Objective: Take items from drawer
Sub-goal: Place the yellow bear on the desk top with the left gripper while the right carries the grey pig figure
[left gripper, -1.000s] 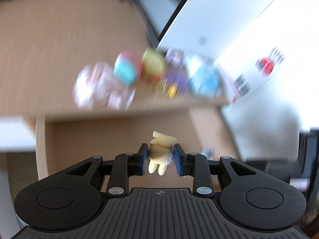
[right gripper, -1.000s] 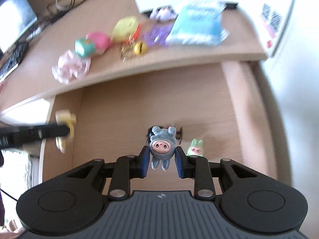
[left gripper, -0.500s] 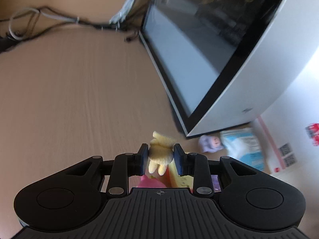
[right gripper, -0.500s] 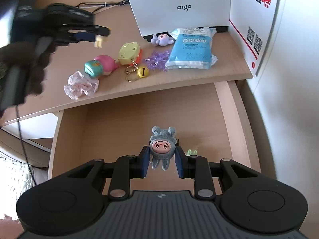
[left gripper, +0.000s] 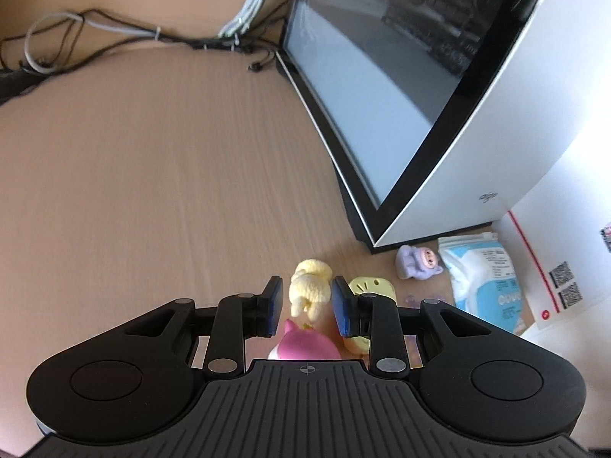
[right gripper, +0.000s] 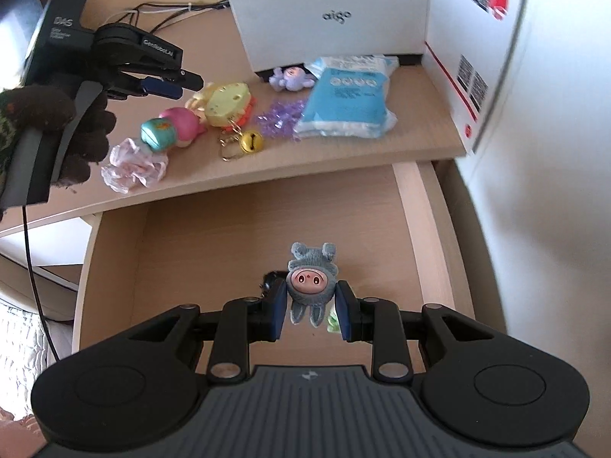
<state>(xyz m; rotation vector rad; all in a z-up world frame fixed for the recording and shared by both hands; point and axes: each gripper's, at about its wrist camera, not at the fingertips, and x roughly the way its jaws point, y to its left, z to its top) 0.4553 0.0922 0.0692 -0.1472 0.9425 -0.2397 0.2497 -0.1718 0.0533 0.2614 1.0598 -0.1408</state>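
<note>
**Two toys out of the drawer, one about to land on the desk**

Over the desktop [left gripper: 160, 175], the left gripper [left gripper: 307, 301] holds a small yellow plush [left gripper: 309, 290] pinched between its blue pads, well up the desk from the open drawer [right gripper: 244, 236]. Directly beneath and just behind its fingertips lie a pink toy [left gripper: 305, 345] and a yellow keychain toy [left gripper: 368, 288], so any bare desk for setting the plush down lies ahead and to the gripper's left, away from the white computer case [left gripper: 508, 145]. To my eye that is what the next move turns on: drop it straight down and it lands on the pile.

The right gripper [right gripper: 310, 307] is closed on a grey plush with a pink face [right gripper: 311, 282], hanging over the drawer floor. A little green toy [right gripper: 333, 322] remains in the drawer, just beside the right-hand pad and partly hidden by it. The right hand is plainly the nearer one for it, but that hand is full.
</note>
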